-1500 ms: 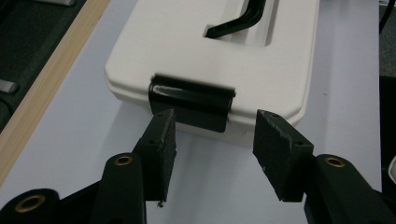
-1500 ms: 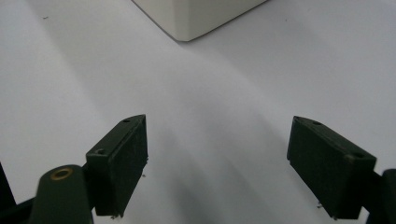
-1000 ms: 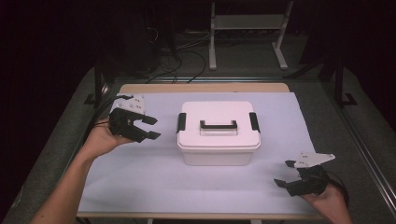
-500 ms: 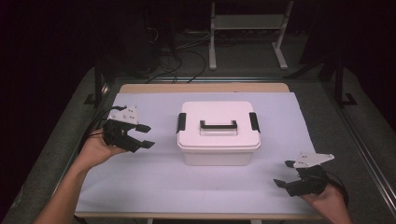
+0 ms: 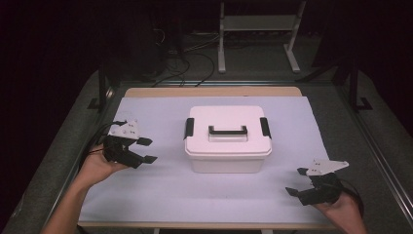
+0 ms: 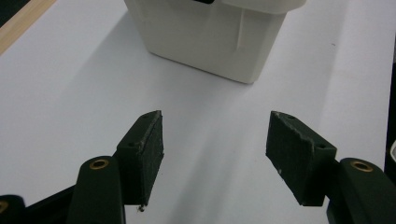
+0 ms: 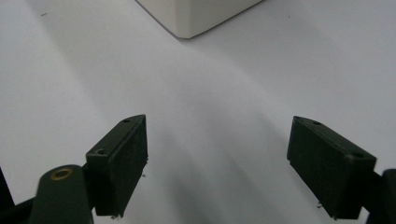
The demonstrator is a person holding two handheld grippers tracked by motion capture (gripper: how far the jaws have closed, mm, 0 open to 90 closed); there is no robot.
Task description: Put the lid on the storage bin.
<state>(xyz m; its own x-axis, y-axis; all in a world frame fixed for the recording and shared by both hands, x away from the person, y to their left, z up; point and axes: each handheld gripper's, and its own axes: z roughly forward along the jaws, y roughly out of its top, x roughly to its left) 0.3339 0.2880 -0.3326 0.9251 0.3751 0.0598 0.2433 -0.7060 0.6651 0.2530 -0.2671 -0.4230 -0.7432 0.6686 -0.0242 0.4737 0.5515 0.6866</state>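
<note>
White box sits lidded mid-table. Left gripper has been lowered toward the left edge, jaws just opening, nothing between. Right gripper is kept wide, empty, near the front-right corner.

No readable text anywhere. I checked the white box from above and from beside my jaws: lid, black handle, side clasps and walls carry no label, brand or number. The white sheet on the table is blank. The grey plates on top of my grippers show small holes, no markings I can make out.
</note>
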